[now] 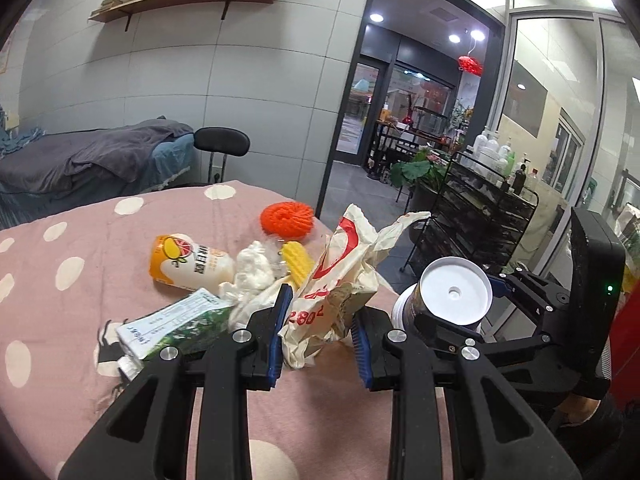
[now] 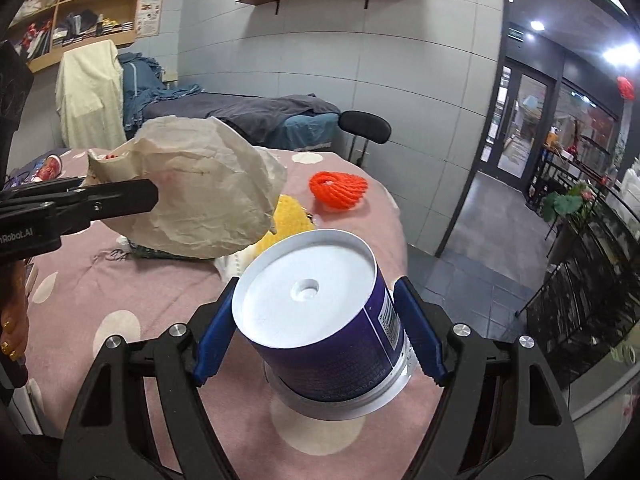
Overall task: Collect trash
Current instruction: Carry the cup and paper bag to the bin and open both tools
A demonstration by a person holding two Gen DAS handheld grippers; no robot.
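Observation:
My left gripper (image 1: 320,324) has its blue pads on either side of a crumpled paper bag with red print (image 1: 340,280); the bag also shows in the right wrist view (image 2: 200,196), lifted above the bedspread. My right gripper (image 2: 320,332) is shut on an upside-down purple cup with a white base (image 2: 320,320), also visible in the left wrist view (image 1: 452,296). On the pink dotted bedspread (image 1: 80,272) lie a grapefruit drink bottle (image 1: 188,264), a green carton (image 1: 180,324), white tissue (image 1: 252,268), yellow foam net (image 1: 298,262) and an orange foam net (image 1: 286,220).
The bed edge drops off to the right toward a tiled floor (image 2: 472,256). A black wire rack with bottles (image 1: 480,216) stands beside the bed. A black chair (image 1: 222,142) and another covered bed (image 1: 92,156) stand behind. A glass door (image 1: 400,100) opens at the right.

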